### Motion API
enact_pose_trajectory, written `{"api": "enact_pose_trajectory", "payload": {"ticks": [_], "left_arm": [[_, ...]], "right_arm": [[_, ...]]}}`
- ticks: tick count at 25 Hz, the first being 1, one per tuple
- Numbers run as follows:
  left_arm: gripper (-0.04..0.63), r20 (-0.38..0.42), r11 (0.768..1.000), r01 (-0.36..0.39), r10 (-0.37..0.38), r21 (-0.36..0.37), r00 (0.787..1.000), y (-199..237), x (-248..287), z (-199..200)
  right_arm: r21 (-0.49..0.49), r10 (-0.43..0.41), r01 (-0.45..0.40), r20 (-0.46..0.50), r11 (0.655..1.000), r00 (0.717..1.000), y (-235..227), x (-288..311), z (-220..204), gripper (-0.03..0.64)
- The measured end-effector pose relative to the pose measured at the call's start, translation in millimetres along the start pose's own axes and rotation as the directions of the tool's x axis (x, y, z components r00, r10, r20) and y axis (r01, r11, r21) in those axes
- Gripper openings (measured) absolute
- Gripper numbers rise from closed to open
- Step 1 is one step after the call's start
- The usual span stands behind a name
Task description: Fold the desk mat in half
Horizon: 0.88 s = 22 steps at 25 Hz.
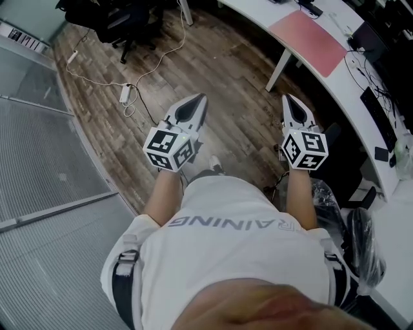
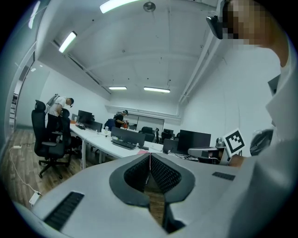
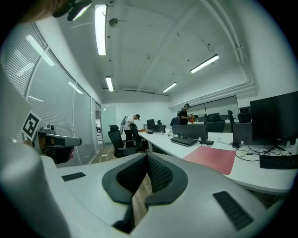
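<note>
White hand-held left gripper (image 1: 199,98) and right gripper (image 1: 288,98) hang above brown wood-plank floor (image 1: 226,71), jaws together, empty; flat pink rectangular desk mat (image 1: 308,40) lies at one o'clock on curved white desk (image 1: 342,90)

Pink desk mat (image 1: 308,40) flat on white desk (image 1: 257,9)

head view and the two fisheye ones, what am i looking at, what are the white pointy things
A person holds a two-jaw gripper in each hand: the left gripper and the right gripper; the marker cubes are part of them. The head view looks down from a camera on the person's head. The other two come from a camera riding on each gripper, looking along its jaws. Both pairs of jaws are shut and empty. The pink desk mat lies flat on the white desk, untouched.
</note>
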<state>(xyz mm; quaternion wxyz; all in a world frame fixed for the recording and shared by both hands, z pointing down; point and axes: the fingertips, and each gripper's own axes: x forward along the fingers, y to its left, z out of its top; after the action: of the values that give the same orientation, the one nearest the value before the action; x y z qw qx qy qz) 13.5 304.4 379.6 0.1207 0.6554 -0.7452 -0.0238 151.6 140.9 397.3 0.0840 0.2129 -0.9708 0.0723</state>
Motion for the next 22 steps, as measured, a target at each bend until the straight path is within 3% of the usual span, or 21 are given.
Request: {"api": "enact_pose_trajectory", "payload": {"ticks": [11, 16, 22], "left_arm": [[0.032, 0.02, 1.0, 0.018, -0.017, -0.017, 1.0, 89.5, 28.6, 13.1], [0.032, 0.015, 0.997, 0.034, -0.033, -0.074, 0.999, 112.4, 40.0, 3.2], [0.032, 0.021, 0.997, 0.013, -0.011, -0.076, 1.0, 139.1, 46.6, 9.9]], "right_arm": [[-0.053, -0.009, 0.008, -0.021, 0.999, 1.0, 27.7, 89.8, 15.4, 0.025], [-0.098, 0.011, -0.02, -0.094, 0.995, 0.996, 39.8, 116.6, -1.7, 0.025], [-0.115, 0.019, -0.03, -0.092, 0.993, 0.996, 36.1, 147.7, 10.0, 0.025]]}}
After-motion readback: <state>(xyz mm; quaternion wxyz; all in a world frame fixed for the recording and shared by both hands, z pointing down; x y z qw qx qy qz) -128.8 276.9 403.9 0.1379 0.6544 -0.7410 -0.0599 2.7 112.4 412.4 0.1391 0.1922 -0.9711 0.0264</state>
